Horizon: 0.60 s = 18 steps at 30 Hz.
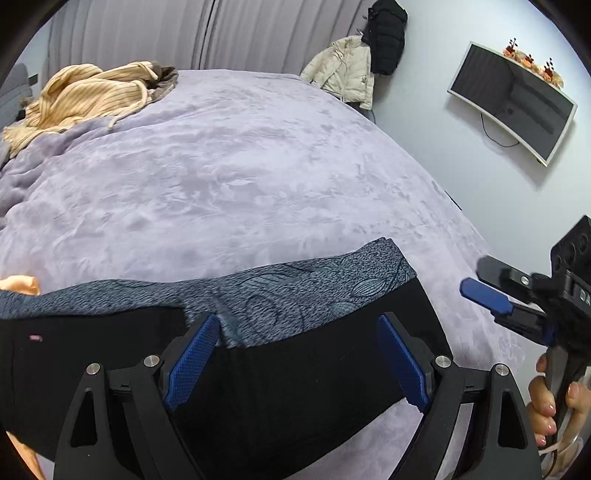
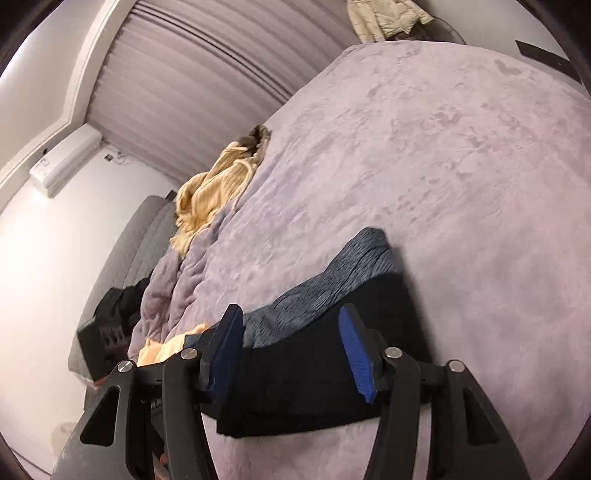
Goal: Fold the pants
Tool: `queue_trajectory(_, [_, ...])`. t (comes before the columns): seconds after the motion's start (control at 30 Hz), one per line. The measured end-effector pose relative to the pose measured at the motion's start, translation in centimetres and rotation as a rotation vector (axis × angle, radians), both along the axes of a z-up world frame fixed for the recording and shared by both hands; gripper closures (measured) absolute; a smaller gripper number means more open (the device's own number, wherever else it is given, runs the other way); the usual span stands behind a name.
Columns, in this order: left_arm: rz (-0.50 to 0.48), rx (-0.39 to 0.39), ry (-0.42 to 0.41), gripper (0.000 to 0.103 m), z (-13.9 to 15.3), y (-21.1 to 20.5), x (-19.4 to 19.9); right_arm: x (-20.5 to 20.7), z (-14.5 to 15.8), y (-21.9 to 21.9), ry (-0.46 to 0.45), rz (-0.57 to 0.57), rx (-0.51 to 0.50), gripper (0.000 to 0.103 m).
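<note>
Pants (image 1: 280, 369) lay flat on bed (image 1: 240, 177), part-folded, ready for regrip. Left claw (image 1: 299, 358) spread above them; right claw (image 2: 291, 350) likewise spread, gripping nothing.

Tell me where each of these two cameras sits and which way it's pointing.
Left wrist: rides on the left gripper, looking forward over the pants and across the bed toward the curtain; its own open fingers, plus the right gripper and hand, show.
Right wrist: rides on the right gripper, rolled sideways, looking over the pants toward the curtain; only its own open fingers show.
Shared: pants, bed, curtain, tan garment, cream jacket.
</note>
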<state>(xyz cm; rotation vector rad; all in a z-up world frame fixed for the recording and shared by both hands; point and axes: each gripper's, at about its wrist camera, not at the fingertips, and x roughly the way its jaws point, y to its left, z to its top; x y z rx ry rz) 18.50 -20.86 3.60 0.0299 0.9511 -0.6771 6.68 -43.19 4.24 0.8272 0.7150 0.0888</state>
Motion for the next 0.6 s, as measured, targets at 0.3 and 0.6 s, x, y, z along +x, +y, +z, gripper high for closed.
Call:
queue_trajectory(0.3, [-0.003,0.169,0.049,0.015,-6.3,-2.6,1.9,6.5,-5.4,-1.7,0.211,0.091,-0.269,0.066])
queue_trajectory(0.6, [-0.040,0.185,-0.026,0.011,-7.4,-1.0,0.2,7.5,-6.7,0.1,0.257,0.097,-0.348,0.051])
